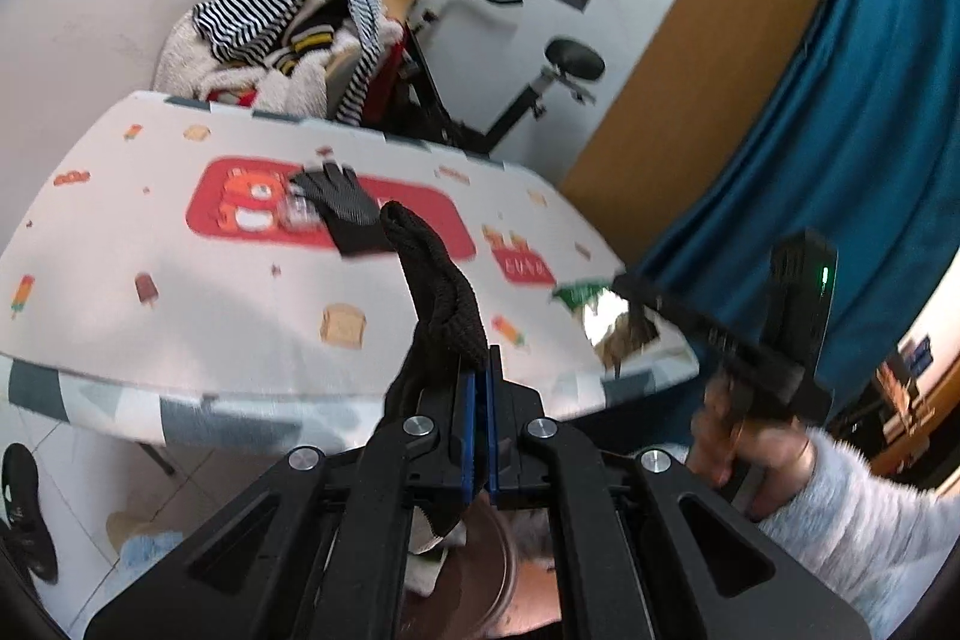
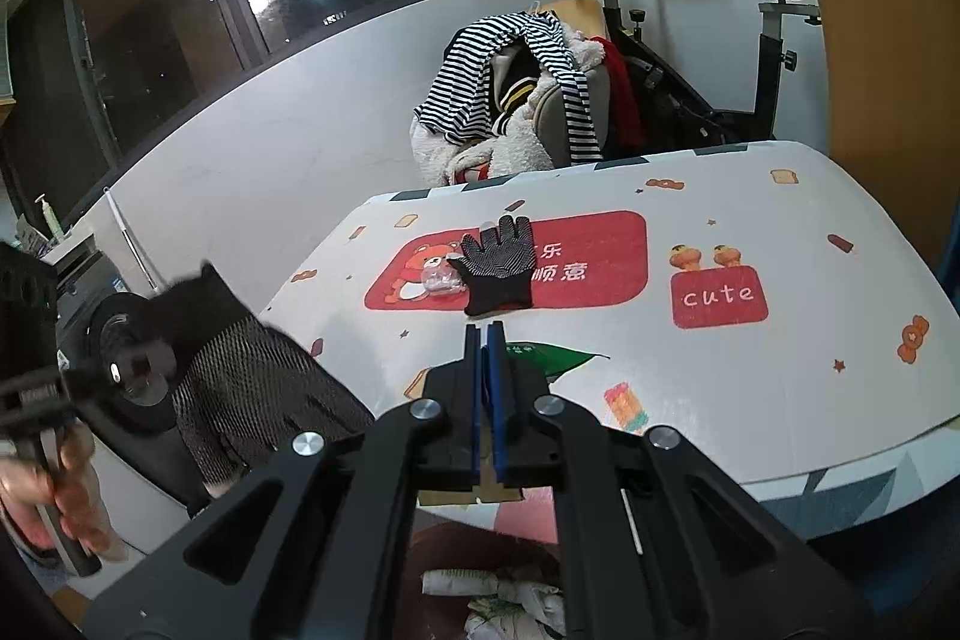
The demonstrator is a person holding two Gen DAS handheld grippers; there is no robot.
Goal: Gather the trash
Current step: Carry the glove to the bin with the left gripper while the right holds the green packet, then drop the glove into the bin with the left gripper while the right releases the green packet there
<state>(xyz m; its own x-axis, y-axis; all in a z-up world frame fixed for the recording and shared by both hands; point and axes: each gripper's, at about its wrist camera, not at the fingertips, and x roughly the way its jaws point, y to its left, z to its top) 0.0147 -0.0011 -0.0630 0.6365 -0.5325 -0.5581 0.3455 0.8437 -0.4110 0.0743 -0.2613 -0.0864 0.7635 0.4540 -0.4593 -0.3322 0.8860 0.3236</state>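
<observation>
Left tongs [image 1: 480, 376]: pinching a black glove [image 1: 441, 292].
Right tongs [image 2: 487, 340]: pinching a green wrapper [image 2: 558, 359].
Left on counter [image 2: 780, 370]: second glove [image 2: 498, 268], clear plastic scrap [image 2: 441, 279].

We are holding our left gripper [image 1: 480, 382] clamped on a black knitted glove [image 1: 441, 292], which is sticking up over the near edge of the table [image 1: 180, 292]. Farther off, a second black glove [image 1: 345, 205] is lying on the red panel. At the right, our right gripper [image 1: 630, 289] is pinching a green-and-foil wrapper [image 1: 591, 307].
</observation>
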